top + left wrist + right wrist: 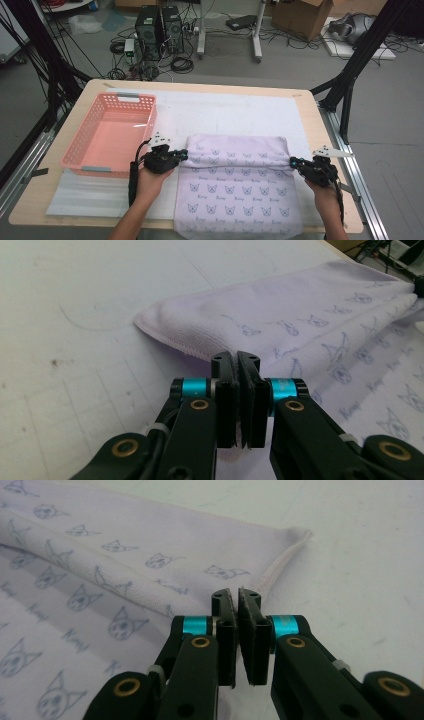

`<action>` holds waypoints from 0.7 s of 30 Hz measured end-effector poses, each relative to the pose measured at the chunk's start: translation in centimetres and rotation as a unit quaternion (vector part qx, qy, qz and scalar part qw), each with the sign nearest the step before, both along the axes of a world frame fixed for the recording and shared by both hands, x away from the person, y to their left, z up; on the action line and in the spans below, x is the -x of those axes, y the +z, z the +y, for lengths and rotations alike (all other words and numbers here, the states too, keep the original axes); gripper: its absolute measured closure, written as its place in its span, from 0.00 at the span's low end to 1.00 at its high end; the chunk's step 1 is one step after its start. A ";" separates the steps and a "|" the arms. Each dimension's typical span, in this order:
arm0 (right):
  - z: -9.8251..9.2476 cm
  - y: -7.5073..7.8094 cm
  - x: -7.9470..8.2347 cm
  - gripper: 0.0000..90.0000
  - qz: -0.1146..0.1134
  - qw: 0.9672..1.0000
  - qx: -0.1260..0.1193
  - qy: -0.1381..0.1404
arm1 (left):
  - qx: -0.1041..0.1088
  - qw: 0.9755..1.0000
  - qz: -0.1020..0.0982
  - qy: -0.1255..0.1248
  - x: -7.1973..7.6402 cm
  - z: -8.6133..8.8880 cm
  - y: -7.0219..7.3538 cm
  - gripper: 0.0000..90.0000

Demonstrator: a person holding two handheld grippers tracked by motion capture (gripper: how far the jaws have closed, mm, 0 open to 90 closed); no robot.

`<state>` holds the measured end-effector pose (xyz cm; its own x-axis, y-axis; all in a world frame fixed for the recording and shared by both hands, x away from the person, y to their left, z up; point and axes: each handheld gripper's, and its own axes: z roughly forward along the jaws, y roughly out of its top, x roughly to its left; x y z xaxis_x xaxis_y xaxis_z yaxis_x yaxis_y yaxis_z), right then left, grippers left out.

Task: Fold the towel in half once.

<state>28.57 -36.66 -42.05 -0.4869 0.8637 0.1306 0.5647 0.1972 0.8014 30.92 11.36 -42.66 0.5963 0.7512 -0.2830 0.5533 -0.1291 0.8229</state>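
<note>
Both jaws are clamped on the lilac cat-print microfibre towel point(239, 185), left gripper point(184, 155) and right gripper point(294, 162) at opposite side edges. Its fold line runs left-right between them, with the far folded flap just beyond.

On the tabletop point(310, 107) lies a mat point(240, 112), and on the mat's near half lies a towel point(240, 190), its far part folded back over itself and its near end hanging over the tabletop's near edge. A basket point(107, 135) sits to the left of the towel, just beside it. The left gripper point(184, 155) is at the towel's left edge, the right gripper point(294, 162) at its right edge, each with cloth between its fingers point(227, 390). Behind the tabletop, computer towers point(160, 30) stand on the floor.
</note>
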 end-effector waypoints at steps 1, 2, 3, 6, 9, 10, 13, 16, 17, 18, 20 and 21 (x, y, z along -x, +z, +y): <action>0.0 0.0 0.5 0.96 0.001 1.000 0.000 0.004 | -0.002 1.000 0.002 -0.003 0.3 0.1 -0.2 0.96; 0.1 0.0 0.8 0.95 0.001 1.000 0.006 0.008 | 0.001 1.000 0.006 -0.005 0.5 0.2 -0.3 0.96; 0.2 0.1 1.2 0.95 0.003 1.000 0.011 0.011 | 0.001 1.000 0.008 -0.006 0.7 0.3 -0.3 0.96; 0.1 0.2 2.1 0.95 0.003 1.000 0.009 0.018 | 0.008 1.000 0.008 -0.011 1.5 0.6 -0.3 0.96; -0.2 0.4 3.3 0.95 0.005 1.000 0.001 0.019 | 0.011 1.000 0.009 -0.020 2.9 0.7 -0.5 0.96; -0.3 0.4 3.6 0.95 0.005 1.000 0.000 0.019 | 0.008 1.000 0.009 -0.023 3.2 0.7 -0.6 0.96; -0.2 0.4 4.6 0.95 0.012 1.000 0.009 0.020 | -0.003 0.999 0.018 -0.033 4.3 0.6 -1.2 0.95; 0.0 0.1 5.3 0.93 0.026 0.999 0.016 0.020 | -0.013 0.999 0.021 -0.025 4.5 0.5 -1.5 0.91; 0.0 0.0 5.5 0.89 0.032 0.999 0.018 0.018 | -0.013 1.000 0.016 -0.017 4.4 0.5 -1.5 0.83; 0.2 -0.1 5.5 0.83 0.033 0.999 0.025 0.012 | -0.008 1.000 0.011 -0.004 4.2 0.7 -1.3 0.71; 0.1 0.0 5.5 0.74 0.027 0.999 0.028 -0.003 | -0.002 1.000 0.007 0.012 3.9 0.9 -1.2 0.54; 0.0 0.1 5.4 0.70 0.025 0.999 0.024 -0.008 | 0.002 1.000 0.009 0.012 3.6 1.1 -1.1 0.52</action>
